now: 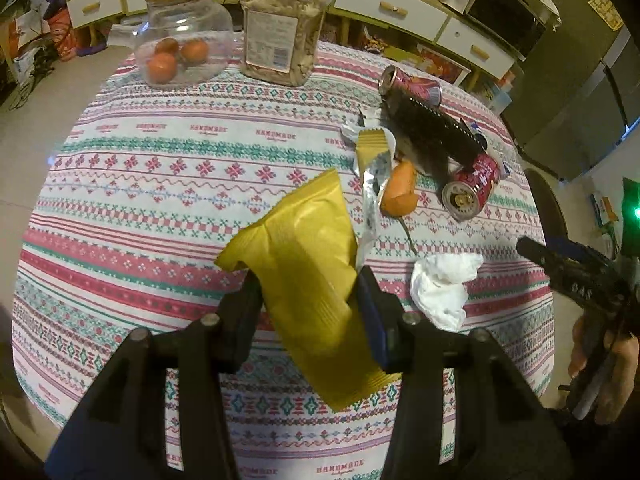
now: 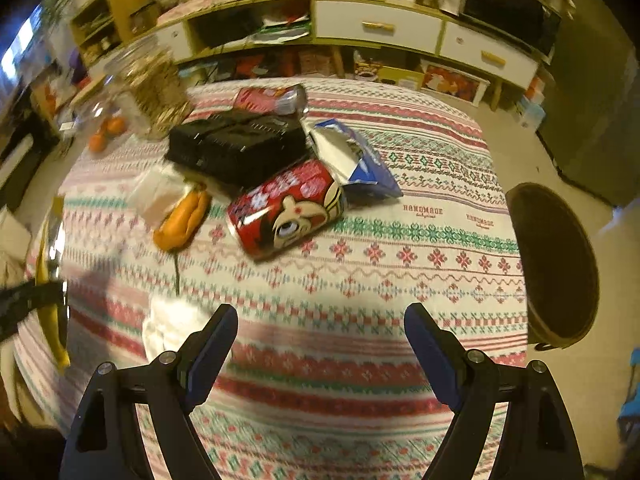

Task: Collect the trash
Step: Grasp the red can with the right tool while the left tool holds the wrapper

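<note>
Patterned tablecloth (image 1: 168, 168) everywhere; left gripper (image 1: 310, 308) hangs over it pinching a yellow wrapper (image 1: 304, 256), while right gripper (image 2: 320, 344) hovers spread wide, red can (image 2: 286, 210) well ahead.

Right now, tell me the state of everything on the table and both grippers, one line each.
Left gripper: shut on yellow wrapper, lifted.
Right gripper: open, empty.
Red can: on its side.
Far can: on its side.
Blue wrapper: torn open.
Tissue: crumpled.
Glass jar: upright, cork lid on.
Plastic jar: upright, lidded.
</note>
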`<act>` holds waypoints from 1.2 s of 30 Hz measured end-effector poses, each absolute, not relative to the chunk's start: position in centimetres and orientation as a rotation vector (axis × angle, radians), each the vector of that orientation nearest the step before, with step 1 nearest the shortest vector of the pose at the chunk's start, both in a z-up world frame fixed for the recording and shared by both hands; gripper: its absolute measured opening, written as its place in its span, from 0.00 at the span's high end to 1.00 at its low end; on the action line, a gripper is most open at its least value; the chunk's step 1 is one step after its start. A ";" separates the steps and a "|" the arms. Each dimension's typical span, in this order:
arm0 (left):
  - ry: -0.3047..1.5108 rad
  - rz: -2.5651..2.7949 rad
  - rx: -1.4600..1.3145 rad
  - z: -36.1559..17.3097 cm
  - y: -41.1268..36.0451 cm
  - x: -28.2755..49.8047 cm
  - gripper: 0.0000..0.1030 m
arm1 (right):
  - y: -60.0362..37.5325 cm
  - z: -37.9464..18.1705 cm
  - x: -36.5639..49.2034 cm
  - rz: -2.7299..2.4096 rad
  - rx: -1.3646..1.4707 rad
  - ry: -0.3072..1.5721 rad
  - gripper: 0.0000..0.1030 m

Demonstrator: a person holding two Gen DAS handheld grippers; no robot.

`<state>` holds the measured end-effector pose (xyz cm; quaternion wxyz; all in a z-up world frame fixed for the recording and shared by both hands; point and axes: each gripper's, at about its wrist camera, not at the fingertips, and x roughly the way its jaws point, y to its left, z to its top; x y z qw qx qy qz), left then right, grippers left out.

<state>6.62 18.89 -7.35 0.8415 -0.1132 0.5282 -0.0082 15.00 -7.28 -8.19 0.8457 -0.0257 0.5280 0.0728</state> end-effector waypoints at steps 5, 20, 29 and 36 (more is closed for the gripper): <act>1.103 -0.010 -0.246 -6.9 19.0 6.9 0.53 | -7.3 -8.5 17.1 0.111 0.035 1.100 0.16; 1.097 0.004 -0.275 -6.8 20.0 8.3 0.53 | -6.6 -10.8 21.3 0.068 0.212 1.139 0.16; 1.099 0.009 -0.289 -6.9 20.0 9.2 0.53 | -6.0 -12.8 22.4 0.088 0.312 1.179 0.16; 1.093 -0.005 -0.282 -6.6 18.4 9.8 0.53 | -6.9 -12.3 21.7 0.130 0.312 1.212 0.46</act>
